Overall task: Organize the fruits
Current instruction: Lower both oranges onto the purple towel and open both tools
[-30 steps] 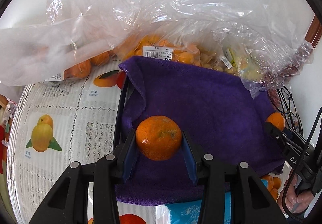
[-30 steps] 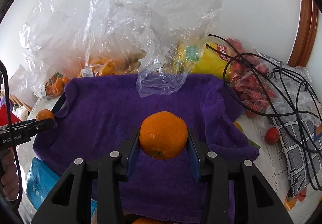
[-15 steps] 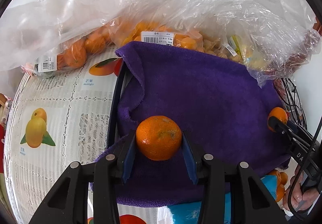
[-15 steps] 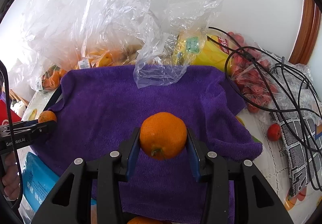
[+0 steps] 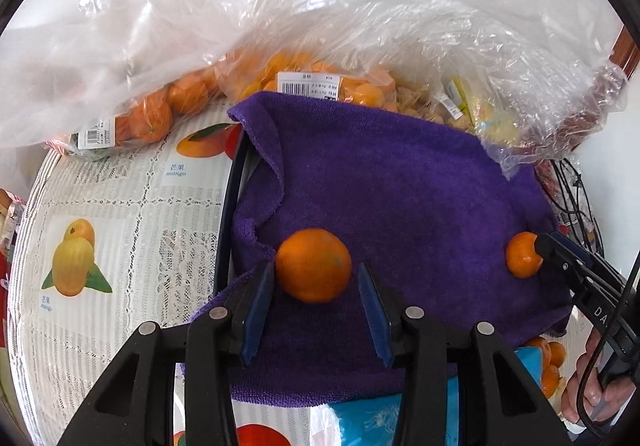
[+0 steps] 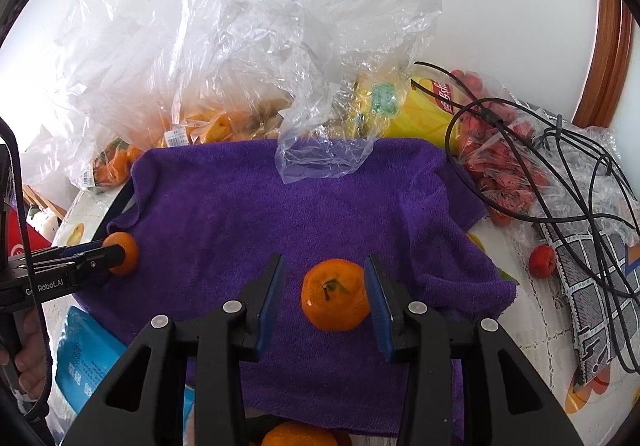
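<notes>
A purple towel covers a tray on the table; it also shows in the right wrist view. My left gripper is open, and an orange rests on the towel between its fingers, with gaps on both sides. My right gripper is open around a second orange, stem up, lying on the towel close to the right finger. Each view shows the other gripper's orange: the right one and the left one.
Clear plastic bags of oranges and other fruit are piled behind the towel. Bagged red fruit, black cables and a loose red fruit lie to the right. A blue packet and more oranges sit at the front.
Both grippers have lowered to the towel and opened. Each orange, gripped before, now rests on the towel between the spread fingers.
</notes>
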A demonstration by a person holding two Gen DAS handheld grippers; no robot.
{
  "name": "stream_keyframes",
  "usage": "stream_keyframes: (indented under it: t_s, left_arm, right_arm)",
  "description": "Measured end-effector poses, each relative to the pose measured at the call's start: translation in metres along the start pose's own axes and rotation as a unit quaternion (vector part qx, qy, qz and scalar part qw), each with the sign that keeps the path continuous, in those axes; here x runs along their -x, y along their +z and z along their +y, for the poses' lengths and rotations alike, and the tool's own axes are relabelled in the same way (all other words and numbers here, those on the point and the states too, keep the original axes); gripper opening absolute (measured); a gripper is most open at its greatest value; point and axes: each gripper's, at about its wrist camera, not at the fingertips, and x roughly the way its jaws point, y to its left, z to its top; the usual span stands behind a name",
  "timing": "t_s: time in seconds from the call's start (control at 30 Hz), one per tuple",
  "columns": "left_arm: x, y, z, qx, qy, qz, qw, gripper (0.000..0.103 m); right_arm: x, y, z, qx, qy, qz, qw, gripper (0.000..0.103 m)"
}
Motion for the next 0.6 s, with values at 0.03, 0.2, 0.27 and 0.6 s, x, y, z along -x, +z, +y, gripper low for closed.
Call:
stream_keyframes:
  t_s: [0.03, 0.2, 0.27, 0.6]
  left_arm:
    - [0.003, 0.0, 0.0, 0.001, 0.0, -0.002, 1.0, 0.047]
    - [0.023, -0.005, -0.002, -0.003, 0.003, -0.014, 0.9999, 0.052]
    - [0.034, -0.008, -0.003, -0.005, 0.002, -0.024, 0.9997, 0.054]
    - [0.083, -0.032, -0.011, -0.019, 0.007, -0.058, 0.9981, 0.058]
  right_arm:
    - [0.003, 0.0, 0.001, -0.001, 0.001, -0.002, 1.0, 0.043]
    - [0.023, 0.0, 0.01, 0.011, -0.015, -0.007, 1.0, 0.047]
    - [0.032, -0.002, 0.015, 0.017, -0.03, -0.013, 0.999, 0.047]
    - [0.086, -0.015, 0.027, 0.057, -0.03, -0.035, 0.997, 0.051]
